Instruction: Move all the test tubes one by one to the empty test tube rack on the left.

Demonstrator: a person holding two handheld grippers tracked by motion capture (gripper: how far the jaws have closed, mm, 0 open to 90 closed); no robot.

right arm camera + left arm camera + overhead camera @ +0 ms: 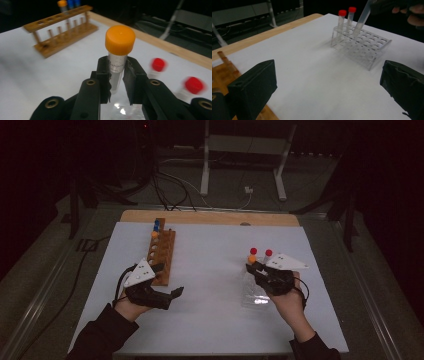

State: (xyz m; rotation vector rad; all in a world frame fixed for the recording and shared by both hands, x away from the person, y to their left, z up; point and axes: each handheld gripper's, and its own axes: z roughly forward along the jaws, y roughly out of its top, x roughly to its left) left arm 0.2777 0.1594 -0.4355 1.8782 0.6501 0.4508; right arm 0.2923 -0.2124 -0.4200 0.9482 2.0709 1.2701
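- Orange-capped tube [117, 58]: clamped just below its cap by the closed right gripper [117, 75], tilted, with its lower end at the clear rack [362, 46].
- Risk: at this tilt the tip may catch a hole rim and tip the light rack.
- Obstruction: two red-capped tubes [347, 17] stand just beside.
- Left gripper [167, 295]: jaws wide apart, empty, beside the wooden rack [162, 255], well apart.
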